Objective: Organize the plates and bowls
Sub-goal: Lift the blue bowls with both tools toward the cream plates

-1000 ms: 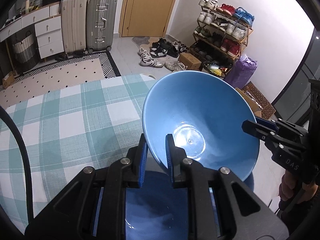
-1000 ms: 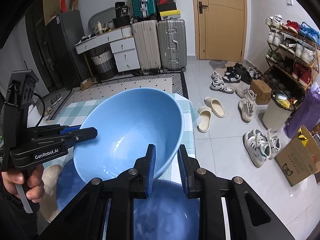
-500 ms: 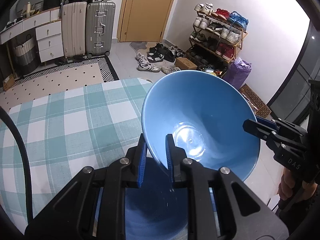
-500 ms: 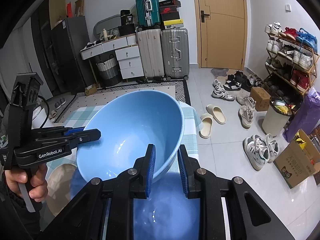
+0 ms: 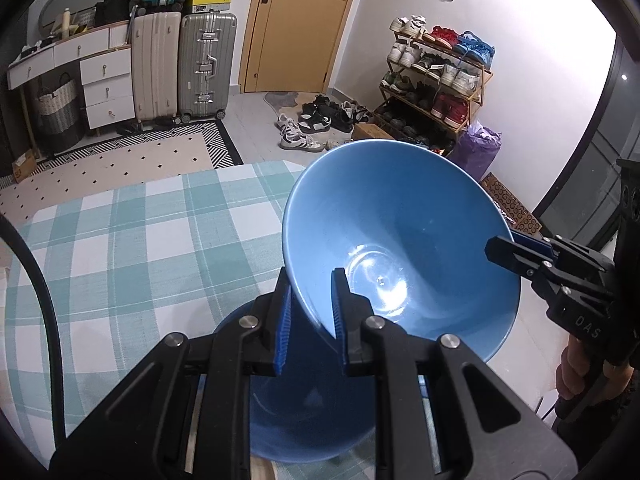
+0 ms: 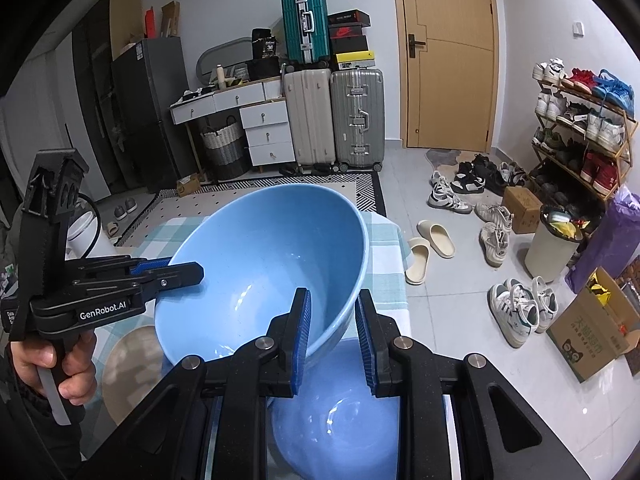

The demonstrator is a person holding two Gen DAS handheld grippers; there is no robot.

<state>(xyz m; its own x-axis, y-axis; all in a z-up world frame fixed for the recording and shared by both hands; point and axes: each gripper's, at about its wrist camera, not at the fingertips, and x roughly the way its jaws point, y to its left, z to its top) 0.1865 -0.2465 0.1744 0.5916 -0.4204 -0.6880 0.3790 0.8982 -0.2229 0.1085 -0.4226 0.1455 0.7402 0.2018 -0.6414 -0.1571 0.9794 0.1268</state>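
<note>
Both grippers have lifted slightly, left gripper (image 5: 308,312) and right gripper (image 6: 332,332) jaws pinching opposite rims of upper bowl (image 5: 400,240), tilted, lower bowl (image 5: 304,412) directly beneath jaws.

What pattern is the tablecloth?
Teal-and-white plaid tablecloth, clearest in the left wrist view.

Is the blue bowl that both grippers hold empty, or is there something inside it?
Empty. The held blue bowl shows its bare glossy bottom, only light reflections, in both wrist views.
</note>
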